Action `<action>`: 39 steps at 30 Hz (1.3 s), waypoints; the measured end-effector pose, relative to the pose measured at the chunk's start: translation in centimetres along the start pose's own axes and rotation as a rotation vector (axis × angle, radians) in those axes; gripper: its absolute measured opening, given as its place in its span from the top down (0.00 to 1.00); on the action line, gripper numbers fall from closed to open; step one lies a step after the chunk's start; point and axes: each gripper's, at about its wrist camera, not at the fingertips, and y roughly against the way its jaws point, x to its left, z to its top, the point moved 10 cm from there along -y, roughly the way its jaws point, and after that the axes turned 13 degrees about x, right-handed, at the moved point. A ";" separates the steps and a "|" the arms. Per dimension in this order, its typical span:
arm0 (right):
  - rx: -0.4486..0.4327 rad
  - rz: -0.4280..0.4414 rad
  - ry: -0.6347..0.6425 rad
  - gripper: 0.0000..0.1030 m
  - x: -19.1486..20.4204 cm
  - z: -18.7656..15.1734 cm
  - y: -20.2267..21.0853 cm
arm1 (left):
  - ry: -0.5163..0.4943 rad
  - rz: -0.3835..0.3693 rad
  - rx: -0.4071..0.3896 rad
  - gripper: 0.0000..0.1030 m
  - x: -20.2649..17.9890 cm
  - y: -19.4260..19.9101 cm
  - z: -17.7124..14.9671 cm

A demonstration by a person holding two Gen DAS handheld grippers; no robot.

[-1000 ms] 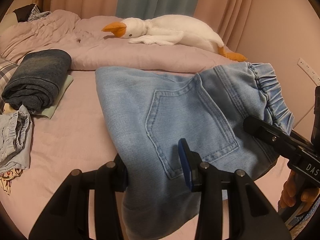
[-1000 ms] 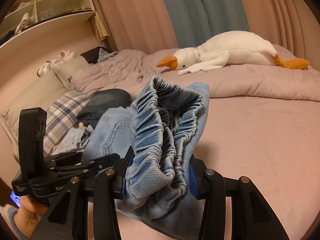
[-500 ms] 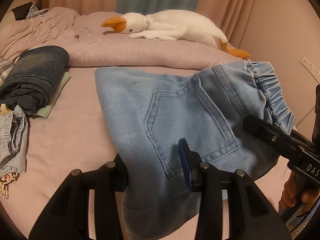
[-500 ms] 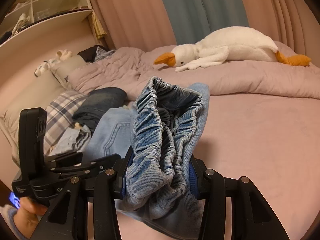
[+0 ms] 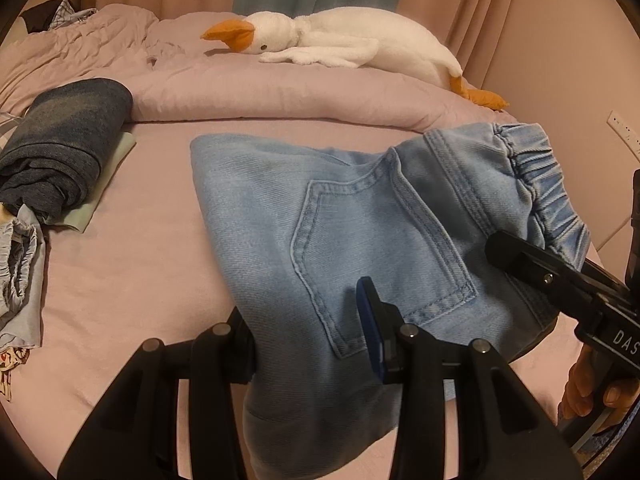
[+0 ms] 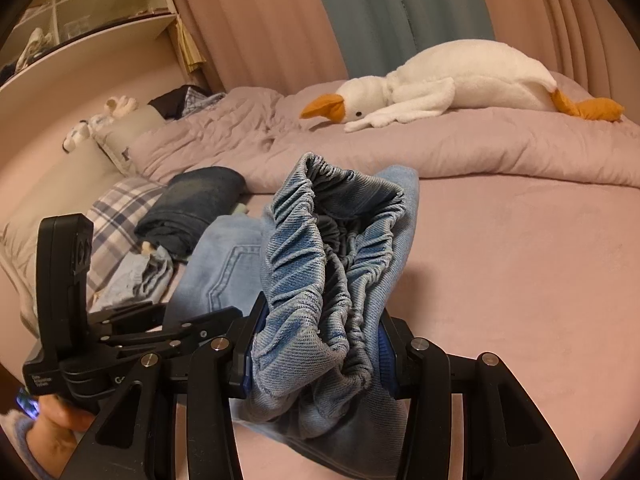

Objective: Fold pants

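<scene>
Light blue denim pants point(image 5: 360, 220) with an elastic waistband lie folded on the pink bed, back pocket up. My left gripper point(image 5: 308, 344) is shut on the pants' near edge. My right gripper point(image 6: 316, 354) is shut on the bunched waistband point(image 6: 340, 240) and holds it a little above the bed. The right gripper also shows in the left wrist view point(image 5: 560, 284) at the waistband end. The left gripper shows in the right wrist view point(image 6: 132, 328) at lower left.
Dark folded jeans point(image 5: 60, 156) on a pale green cloth sit at the left, with crumpled light clothes point(image 5: 20, 280) in front. A white plush goose point(image 5: 340, 46) lies on the rumpled duvet point(image 5: 280, 96) behind. A plaid pillow point(image 6: 116, 216) is at far left.
Both grippers have moved slightly forward over the bed with the pants in them. The grips are unchanged.
</scene>
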 end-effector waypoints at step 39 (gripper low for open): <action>0.203 0.076 -0.288 0.46 -6.5 -4.2 -6.9 | 0.051 0.130 0.130 0.25 4.3 -7.0 -1.7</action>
